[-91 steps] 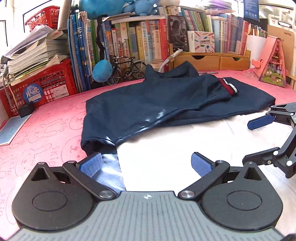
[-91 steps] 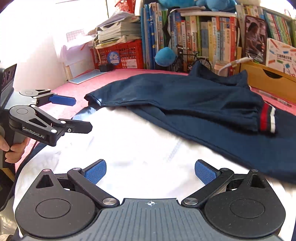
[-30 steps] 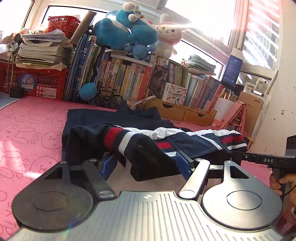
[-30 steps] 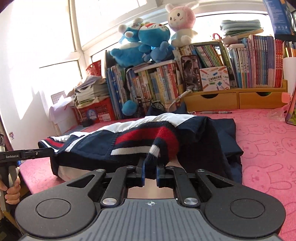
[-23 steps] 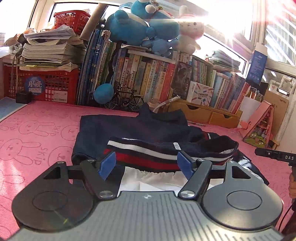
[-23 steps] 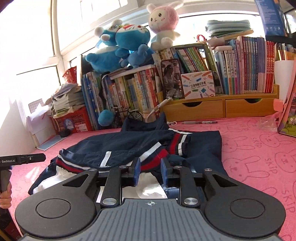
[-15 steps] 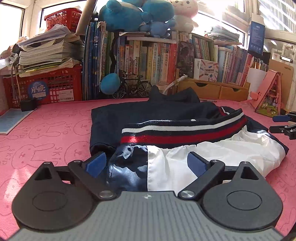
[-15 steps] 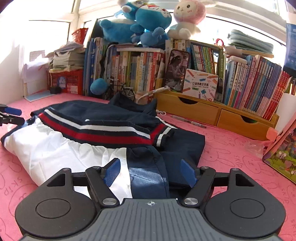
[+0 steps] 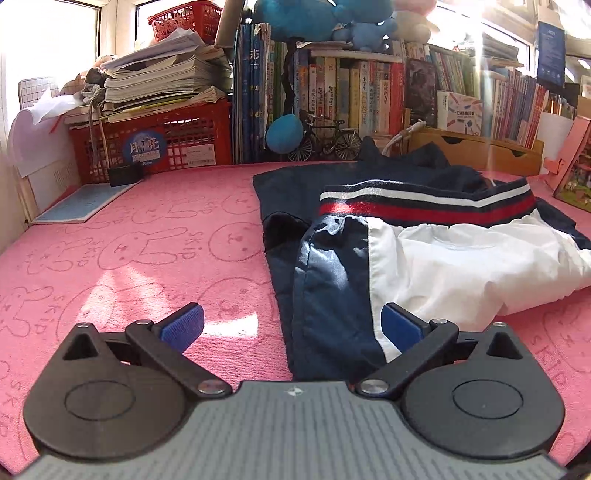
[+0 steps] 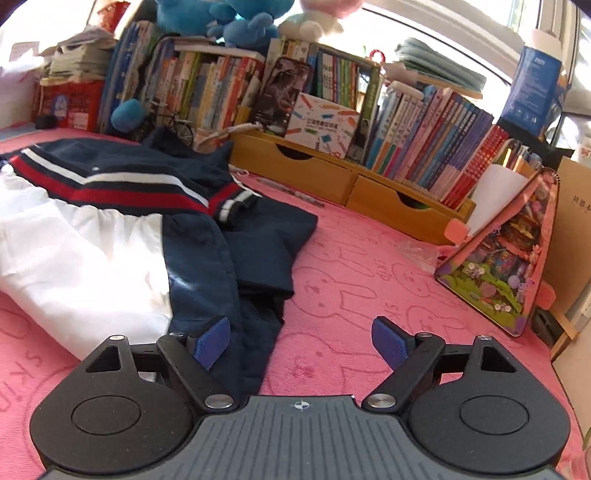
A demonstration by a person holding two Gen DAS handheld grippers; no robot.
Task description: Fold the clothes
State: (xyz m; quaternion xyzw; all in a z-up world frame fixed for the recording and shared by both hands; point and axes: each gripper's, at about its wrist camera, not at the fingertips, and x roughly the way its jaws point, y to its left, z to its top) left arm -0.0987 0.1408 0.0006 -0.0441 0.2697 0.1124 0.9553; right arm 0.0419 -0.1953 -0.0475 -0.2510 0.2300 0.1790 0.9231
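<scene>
Now your left gripper (image 9: pixel 291 326) and right gripper (image 10: pixel 301 341) gape empty; the released jacket (image 9: pixel 424 251), hem folded upward, fills centre frame.

Pink bunny-print mat (image 9: pixel 147 251) covering the bench. At 10 o'clock, a red crate (image 9: pixel 155 144) bearing stacked papers (image 9: pixel 159 81). At 12 o'clock, a row of books (image 9: pixel 332 99) topped by blue plush toys (image 9: pixel 321 18); before them, a miniature bicycle (image 9: pixel 328 142). Right wrist view, 2 o'clock: wooden drawer unit (image 10: pixel 347 181) and pink triangular toy house (image 10: pixel 506 258).

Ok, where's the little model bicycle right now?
In the left wrist view, the model bicycle stands at the back, before the books, just behind the folded jacket.
</scene>
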